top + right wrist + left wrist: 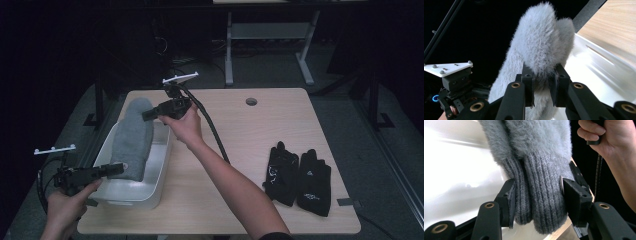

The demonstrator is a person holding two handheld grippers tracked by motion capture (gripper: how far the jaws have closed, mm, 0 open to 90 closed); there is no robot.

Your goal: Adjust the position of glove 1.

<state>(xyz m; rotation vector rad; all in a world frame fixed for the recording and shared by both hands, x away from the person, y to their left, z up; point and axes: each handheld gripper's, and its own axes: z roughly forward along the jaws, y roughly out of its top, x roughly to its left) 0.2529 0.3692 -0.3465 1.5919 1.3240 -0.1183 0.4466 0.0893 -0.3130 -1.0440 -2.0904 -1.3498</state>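
Note:
A pair of fluffy grey gloves (132,137) is stretched lengthwise above a white plastic bin (161,167) at the table's left side. My left gripper (117,169) is shut on the ribbed knit cuffs (536,185) at the near end; in the left gripper view both pads press the cuffs, one pad (571,195) on the right. My right gripper (146,116) is shut on the fuzzy far end (541,45), which bulges up above its jaws (542,82). The gloves (536,142) hang over the bin's white inside (456,177).
Two black gloves (298,177) lie side by side on the wooden table (240,135) at the right front. A round cable hole (251,101) sits near the table's far edge. The left gripper's grey plate (447,68) is at the lower left of the right gripper view.

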